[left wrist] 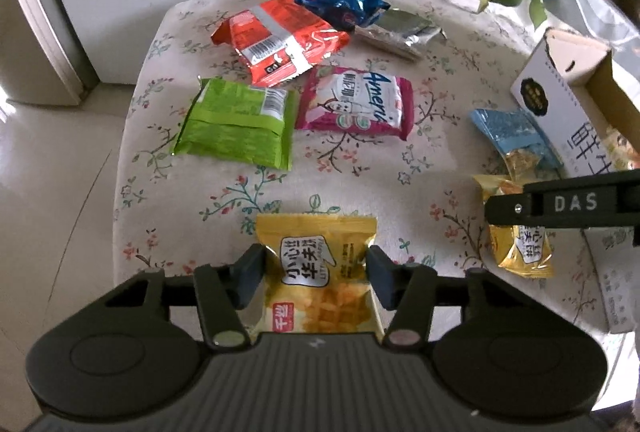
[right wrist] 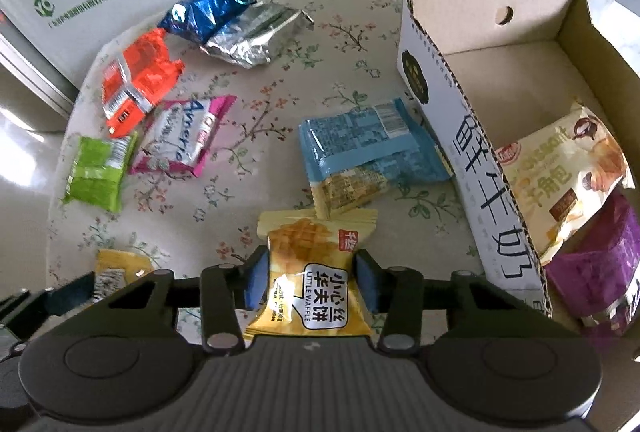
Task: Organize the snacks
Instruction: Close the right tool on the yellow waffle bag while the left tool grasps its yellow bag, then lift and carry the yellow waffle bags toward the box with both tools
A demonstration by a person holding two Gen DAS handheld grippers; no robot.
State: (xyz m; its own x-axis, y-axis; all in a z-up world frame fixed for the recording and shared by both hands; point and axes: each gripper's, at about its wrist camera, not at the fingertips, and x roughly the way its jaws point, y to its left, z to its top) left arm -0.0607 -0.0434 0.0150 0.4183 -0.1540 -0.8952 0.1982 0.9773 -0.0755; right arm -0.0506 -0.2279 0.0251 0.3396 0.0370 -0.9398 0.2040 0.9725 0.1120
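Your left tongs [left wrist: 316, 278] were clamped on the sides of a yellow waffle packet [left wrist: 316, 272] lying at the near edge of the desk [left wrist: 224, 183], and your right tongs [right wrist: 310, 278] were clamped on a second yellow waffle packet [right wrist: 312, 272] just beside the open cardboard box [right wrist: 460, 119]. To do this well, you needed to lift both straight up before swinging, since each soft packet was pinched only at its edges. You also had to clear the box's tall wall and the blue packet [right wrist: 368, 147] beside it.

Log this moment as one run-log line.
left gripper: shut on yellow waffle packet | right gripper: shut on second yellow waffle packet | cardboard box: two packets inside
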